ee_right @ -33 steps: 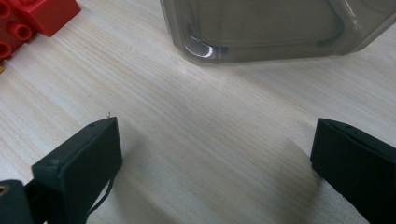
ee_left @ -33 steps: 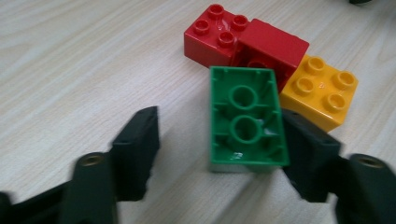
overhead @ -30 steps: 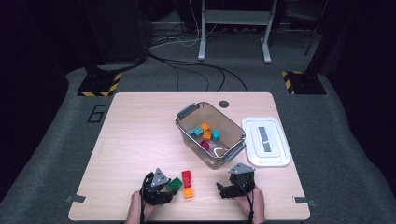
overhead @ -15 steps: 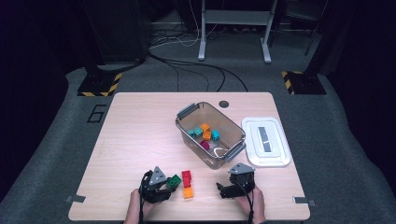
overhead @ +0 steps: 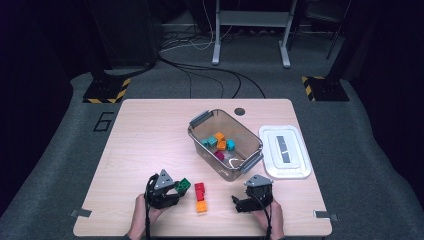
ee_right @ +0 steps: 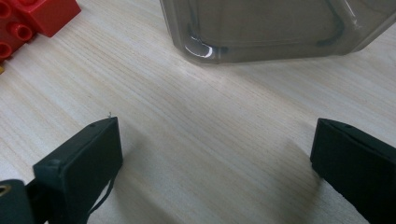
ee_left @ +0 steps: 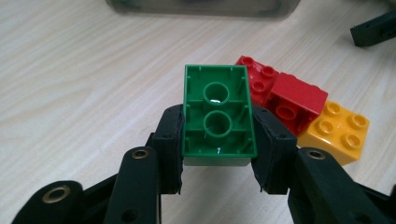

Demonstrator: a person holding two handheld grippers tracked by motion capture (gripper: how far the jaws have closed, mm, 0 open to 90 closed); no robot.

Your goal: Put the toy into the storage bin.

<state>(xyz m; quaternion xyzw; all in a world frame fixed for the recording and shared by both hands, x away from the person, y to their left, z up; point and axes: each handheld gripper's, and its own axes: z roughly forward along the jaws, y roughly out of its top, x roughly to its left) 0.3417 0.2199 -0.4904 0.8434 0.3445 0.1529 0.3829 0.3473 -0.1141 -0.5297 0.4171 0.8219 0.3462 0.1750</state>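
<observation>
The left gripper holds a green brick clamped between its two black jaws, underside turned toward its camera so the two round sockets show. The jaws have just been closing on the brick and now press its long sides, one pad on each. In the high view the left gripper sits near the table's front edge with the green brick at its tip, lifted clear of the wooden table.

Just beyond and to the right of the held brick lies a short row of joined bricks: two red bricks and an orange brick, studs up. Farther ahead stands a clear plastic bin with more bricks inside, and a white lid lies beside it.

To do this step well, the grip probably needs to stay square on the long sides so the brick does not twist, and the brick should be kept clear of the row as it travels.

The right gripper rests with its jaws wide apart and nothing between them, only bare table, the bin's near wall ahead of it.
</observation>
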